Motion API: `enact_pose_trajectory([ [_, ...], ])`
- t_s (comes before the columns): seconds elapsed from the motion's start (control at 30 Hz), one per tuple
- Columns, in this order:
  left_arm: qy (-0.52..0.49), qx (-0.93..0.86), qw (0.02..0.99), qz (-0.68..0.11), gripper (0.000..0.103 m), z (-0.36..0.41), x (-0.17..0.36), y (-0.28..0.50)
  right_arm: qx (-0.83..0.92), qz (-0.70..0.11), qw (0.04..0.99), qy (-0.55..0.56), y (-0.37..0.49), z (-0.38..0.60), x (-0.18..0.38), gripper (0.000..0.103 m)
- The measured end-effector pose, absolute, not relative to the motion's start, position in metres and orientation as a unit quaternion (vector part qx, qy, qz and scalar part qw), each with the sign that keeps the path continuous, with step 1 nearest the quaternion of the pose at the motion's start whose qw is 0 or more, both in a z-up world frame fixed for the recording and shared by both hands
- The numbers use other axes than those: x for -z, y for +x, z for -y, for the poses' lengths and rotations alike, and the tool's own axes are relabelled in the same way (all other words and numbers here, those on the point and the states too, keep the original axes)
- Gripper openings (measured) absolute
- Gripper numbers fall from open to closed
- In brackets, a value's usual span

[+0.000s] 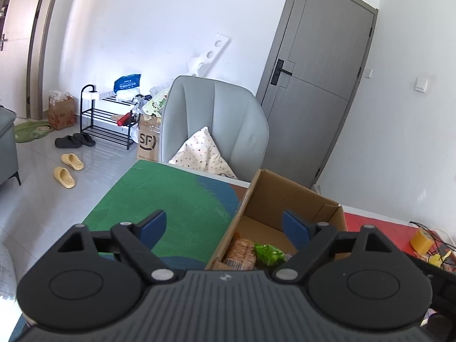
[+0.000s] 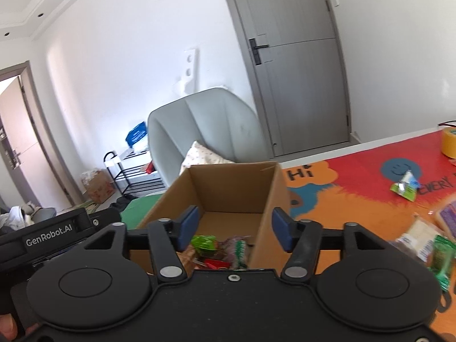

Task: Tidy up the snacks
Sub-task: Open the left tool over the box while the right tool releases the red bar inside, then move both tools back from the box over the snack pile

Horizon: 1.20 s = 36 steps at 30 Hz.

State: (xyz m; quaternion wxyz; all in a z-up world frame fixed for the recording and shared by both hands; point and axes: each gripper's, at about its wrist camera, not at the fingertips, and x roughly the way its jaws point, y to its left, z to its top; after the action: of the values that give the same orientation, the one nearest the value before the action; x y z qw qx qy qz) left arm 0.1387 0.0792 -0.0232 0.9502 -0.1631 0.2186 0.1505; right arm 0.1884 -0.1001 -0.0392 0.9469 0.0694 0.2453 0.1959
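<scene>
Task partly done, by my reading. The box [image 2: 228,196] stands open on the mat [image 2: 342,205], and several snacks [image 2: 219,249] already lie on its floor: a green packet, a red one, and a brown wrapped item, all bunched at the near end. The far half of the box floor is bare cardboard.

Left to do: at least four packets are outside the box, on the mat to its right. One green-and-white pouch [image 2: 406,186] lies well apart from the box, toward the far right. A pale packet [image 2: 419,238], a green one [image 2: 443,259] and a purple one [image 2: 449,218] cluster near the right edge of the right wrist view. That view is blurred there, so the exact count is uncertain. A yellow tape roll [image 2: 449,142] sits at the far right; likely not part of the task.

Right gripper [image 2: 235,232]: jaws spread wide, nothing between them, touching nothing visible. It hangs over the near end of the box, above the snacks.

Left gripper [image 1: 225,226]: jaws also spread wide and empty. It straddles the box's left wall, one finger over the green mat [image 1: 176,196], the other over the box interior. No contact with the wall that I can make out.
</scene>
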Motion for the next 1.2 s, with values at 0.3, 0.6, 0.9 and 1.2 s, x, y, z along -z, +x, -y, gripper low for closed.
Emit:
enact_pose_trajectory([
  [0.3,-0.157,-0.146,0.949,-0.232,0.092,-0.064,0.033,0.127,-0.179,-0.250,0.949,0.071,0.173,0.122,0.047,0.077],
  [0.6,-0.142,-0.138,0.950,-0.243,0.093,-0.047,0.040,0.117,-0.165,-0.247,0.951,0.082,0.152,0.144,0.054,0.096],
  [0.9,-0.132,-0.119,0.954,-0.241,0.093,-0.015,0.042,0.105,-0.129,-0.235,0.959,0.091,0.134,0.175,0.057,0.103],
  [1.2,-0.113,-0.113,0.957,-0.242,0.096,0.011,0.039,0.094,-0.112,-0.236,0.961,0.088,0.115,0.204,0.057,0.103],
])
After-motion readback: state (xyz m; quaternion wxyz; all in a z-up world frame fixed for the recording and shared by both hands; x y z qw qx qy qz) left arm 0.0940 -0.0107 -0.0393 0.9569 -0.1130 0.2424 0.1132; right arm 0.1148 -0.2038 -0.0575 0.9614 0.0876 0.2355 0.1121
